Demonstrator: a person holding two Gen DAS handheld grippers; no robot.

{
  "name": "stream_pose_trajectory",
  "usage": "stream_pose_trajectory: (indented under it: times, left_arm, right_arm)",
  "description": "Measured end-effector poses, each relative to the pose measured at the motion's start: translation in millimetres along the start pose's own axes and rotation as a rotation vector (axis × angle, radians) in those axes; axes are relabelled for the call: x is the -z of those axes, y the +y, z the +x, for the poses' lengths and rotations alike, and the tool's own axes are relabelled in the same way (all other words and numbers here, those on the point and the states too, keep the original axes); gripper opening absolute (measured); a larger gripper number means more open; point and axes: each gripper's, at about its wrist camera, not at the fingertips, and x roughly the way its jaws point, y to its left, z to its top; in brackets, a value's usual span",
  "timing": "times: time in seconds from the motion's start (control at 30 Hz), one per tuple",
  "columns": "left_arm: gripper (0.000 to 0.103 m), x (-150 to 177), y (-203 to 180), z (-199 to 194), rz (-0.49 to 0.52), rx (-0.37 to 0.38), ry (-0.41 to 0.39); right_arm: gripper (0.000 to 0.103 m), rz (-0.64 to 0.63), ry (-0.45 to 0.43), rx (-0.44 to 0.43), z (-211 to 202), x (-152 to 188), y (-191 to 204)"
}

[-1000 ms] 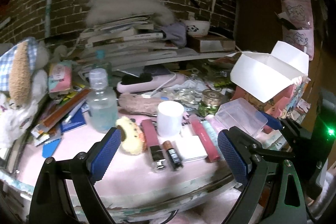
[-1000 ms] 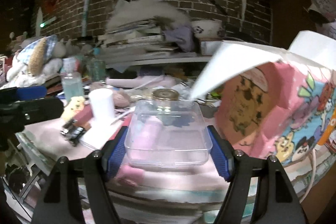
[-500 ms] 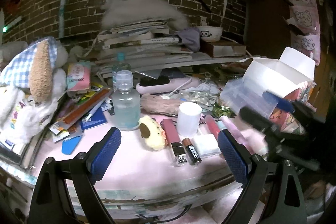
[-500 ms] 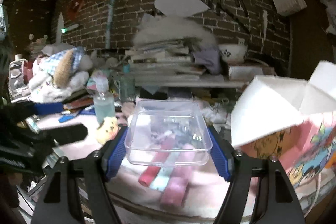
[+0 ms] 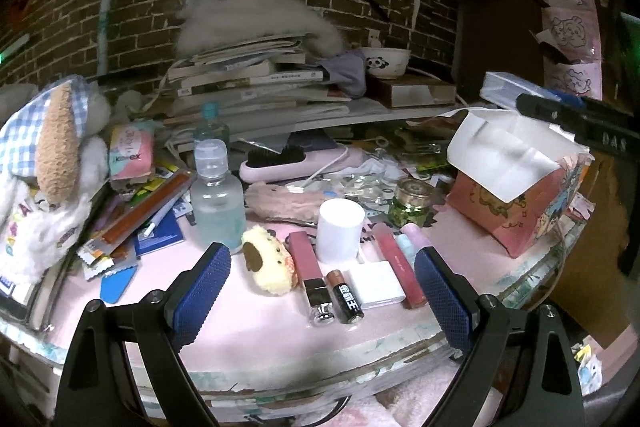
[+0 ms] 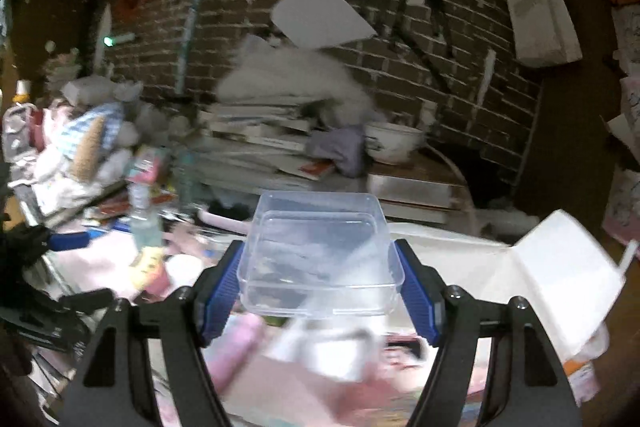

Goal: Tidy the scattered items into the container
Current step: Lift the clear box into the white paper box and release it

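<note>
My right gripper (image 6: 320,291) is shut on a clear plastic container (image 6: 316,251) and holds it in the air above the pink table; the container also shows in the left wrist view (image 5: 510,89) at the far right. My left gripper (image 5: 320,291) is open and empty over the table's front edge. Ahead of it lie a yellow plush toy (image 5: 268,261), a pink lipstick tube (image 5: 310,275), a battery (image 5: 346,295), a white flat case (image 5: 376,285), a red tube (image 5: 398,269) and a white cup (image 5: 340,229).
A clear bottle (image 5: 216,199), a green glass jar (image 5: 412,203) and a pink cartoon box with white flaps (image 5: 520,199) stand on the table (image 5: 248,331). Stacked books (image 5: 248,83), a hairbrush (image 5: 276,163) and a stuffed dog (image 5: 52,163) crowd the back and left.
My right gripper has lifted the clear container off the table and up above the pink box. The left gripper has backed off a little and stays open.
</note>
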Motion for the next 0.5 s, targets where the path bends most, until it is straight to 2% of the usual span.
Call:
stream_pose_trajectory:
  times: [0.27, 0.5]
  left_arm:
    - [0.092, 0.6, -1.9, 3.9, -0.001, 0.001, 0.010]
    - [0.092, 1.7, -4.3, 6.9, 0.000, -0.001, 0.023]
  right_arm:
    - [0.070, 0.009, 0.224, 0.065, 18.1, -15.4, -60.6]
    - [0.070, -0.040, 0.441, 0.088, 52.6, -14.8, -79.8]
